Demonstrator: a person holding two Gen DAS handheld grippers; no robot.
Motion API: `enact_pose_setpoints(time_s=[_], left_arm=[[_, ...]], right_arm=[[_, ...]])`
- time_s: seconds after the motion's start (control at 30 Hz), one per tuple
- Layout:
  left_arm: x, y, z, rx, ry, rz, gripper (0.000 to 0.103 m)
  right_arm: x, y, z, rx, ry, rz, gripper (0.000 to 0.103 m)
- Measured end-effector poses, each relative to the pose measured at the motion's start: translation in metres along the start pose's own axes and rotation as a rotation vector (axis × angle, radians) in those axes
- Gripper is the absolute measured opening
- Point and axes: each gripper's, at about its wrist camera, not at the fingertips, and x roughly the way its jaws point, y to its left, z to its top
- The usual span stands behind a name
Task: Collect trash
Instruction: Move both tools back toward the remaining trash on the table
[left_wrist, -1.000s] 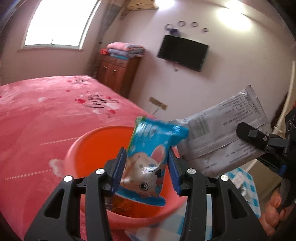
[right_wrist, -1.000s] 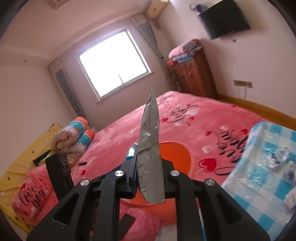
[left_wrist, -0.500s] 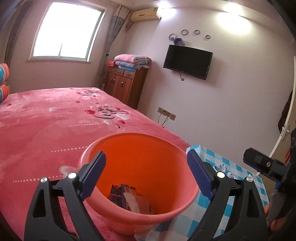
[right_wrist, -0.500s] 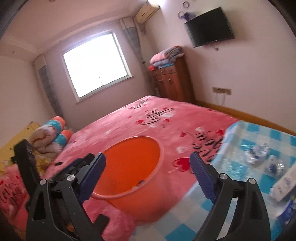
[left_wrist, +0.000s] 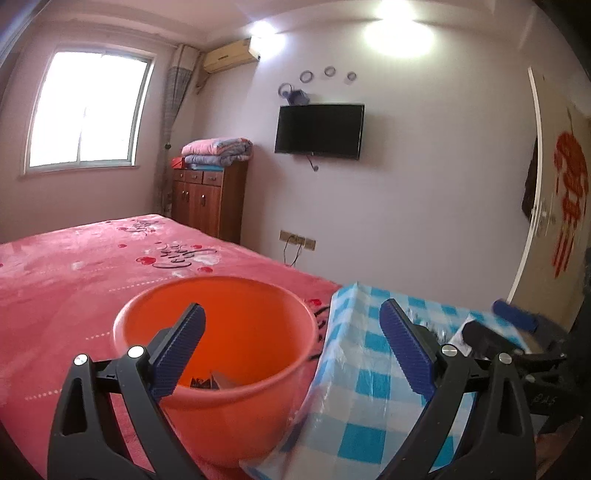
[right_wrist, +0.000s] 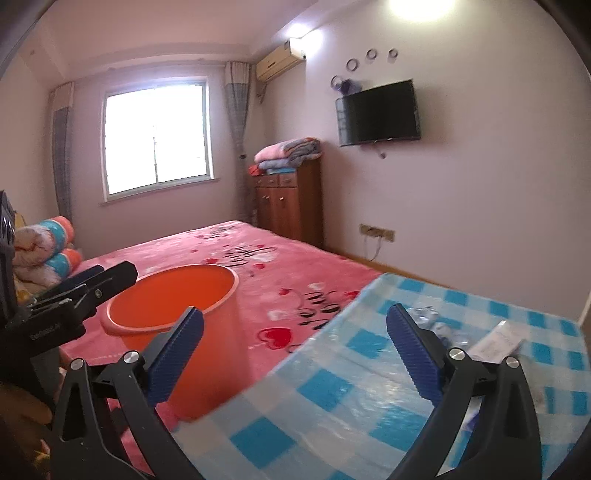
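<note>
An orange bucket stands on the pink bed beside a table with a blue-checked cloth; dropped wrappers lie inside it. My left gripper is open and empty, just in front of the bucket. My right gripper is open and empty over the table's near corner, with the bucket to its left. Crumpled clear wrappers and a white packet lie on the cloth ahead of it.
The pink bed spreads behind the bucket. A wooden cabinet with folded blankets stands at the far wall, a TV beside it. Rolled quilts lie at the bed's left. The other gripper shows at the right edge.
Both grippers opened and let go: the blue snack wrapper and the grey printed packet dropped into the bucket. Both grippers then drew back and turned right toward the checked table.
</note>
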Motion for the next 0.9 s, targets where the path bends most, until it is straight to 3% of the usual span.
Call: enact_pose_setpoints(time_s=[0.27,0.4,0.67,0.9], left_arm=[[-0.01,-0.032,-0.019,0.032,0.049,-0.056,0.095],[-0.013,-0.046,-0.027,0.074,0.062,-0.047,0.095],[-0.02,-0.067,-0.038,0.105,0.09,-0.109,0.095],[-0.007,-0.089,-0.049,0.09,0.182,-0.159,0.095]], right_arm=[[-0.025,-0.016,-0.019,-0.015,-0.041,-0.107,0.098],[-0.037,-0.026,-0.029,0.007,-0.076,-0.115,0.098],[-0.055,-0.049,-0.047,0.036,-0.106,-0.166,0.098],[-0.061,-0.08,-0.067,0.098,-0.089,-0.164,0.098]])
